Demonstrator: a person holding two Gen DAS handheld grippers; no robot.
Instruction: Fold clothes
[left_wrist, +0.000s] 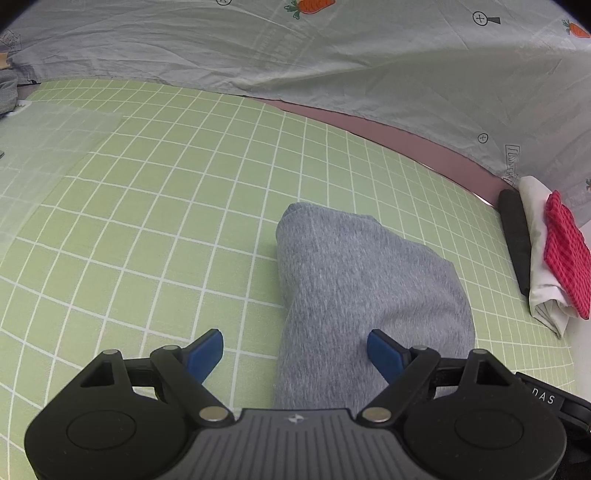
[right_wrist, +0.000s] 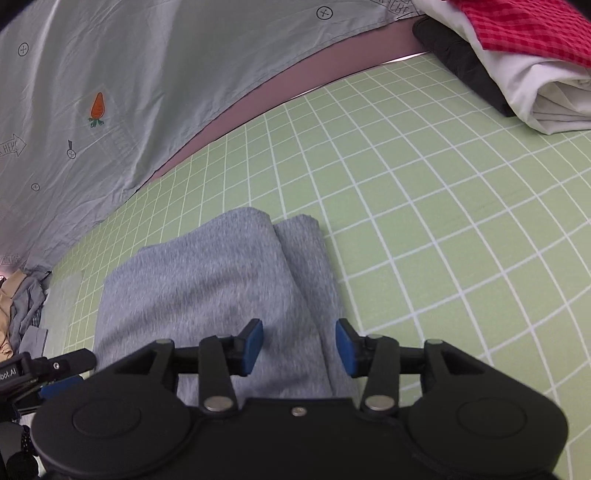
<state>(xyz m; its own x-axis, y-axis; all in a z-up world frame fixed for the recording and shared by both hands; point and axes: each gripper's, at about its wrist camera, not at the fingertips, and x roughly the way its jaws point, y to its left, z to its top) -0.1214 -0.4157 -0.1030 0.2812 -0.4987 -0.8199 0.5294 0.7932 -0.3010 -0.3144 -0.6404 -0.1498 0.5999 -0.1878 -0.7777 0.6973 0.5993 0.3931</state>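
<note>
The folded grey garment (left_wrist: 365, 280) lies on the green grid mat (left_wrist: 147, 229), away from its far edge. Left gripper (left_wrist: 295, 350) and right gripper (right_wrist: 299, 345) hover above it, both released, nothing grasped. 3 folded clothes (left_wrist: 546, 251) sit stacked at the mat's far right corner.

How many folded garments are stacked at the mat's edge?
3: a black one lowest, nearest the mat's middle; a white one over it; a red checked one on top. More may be hidden.

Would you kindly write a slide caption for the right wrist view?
Right gripper, fingers apart, over a folded grey garment on the green grid mat.
</note>
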